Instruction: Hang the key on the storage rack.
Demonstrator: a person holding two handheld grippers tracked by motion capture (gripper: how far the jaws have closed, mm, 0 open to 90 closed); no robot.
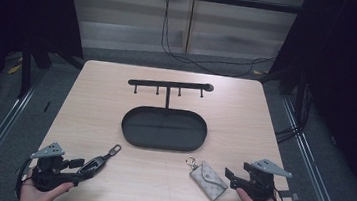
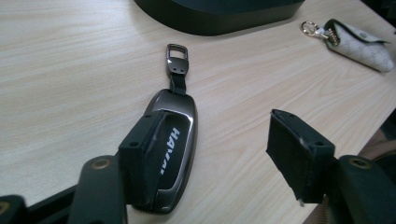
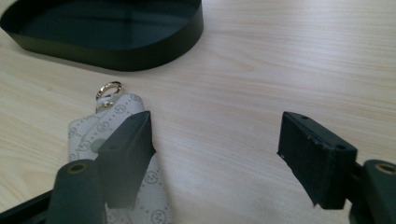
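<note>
On the pale wooden worktop [image 1: 116, 99], the left gripper [image 2: 219, 154] is spread wide and grasping nothing, one jaw lying over the dark glossy car key fob [image 2: 175, 140]. Its hard, slick shell looks liable to slip; the strap and metal loop offer better purchase. The right gripper [image 3: 215, 154], likewise released, sits beside the soft patterned key pouch [image 1: 208, 180], near the black oval tray [image 1: 131, 125].

Your right gripper [image 3: 215, 144] holds its jaws wide apart over the wooden table [image 3: 289, 60]. The left jaw overlaps a patterned key pouch [image 3: 88, 135] with a gold ring [image 3: 108, 89]; a black oval tray [image 3: 112, 32] sits beyond.
</note>
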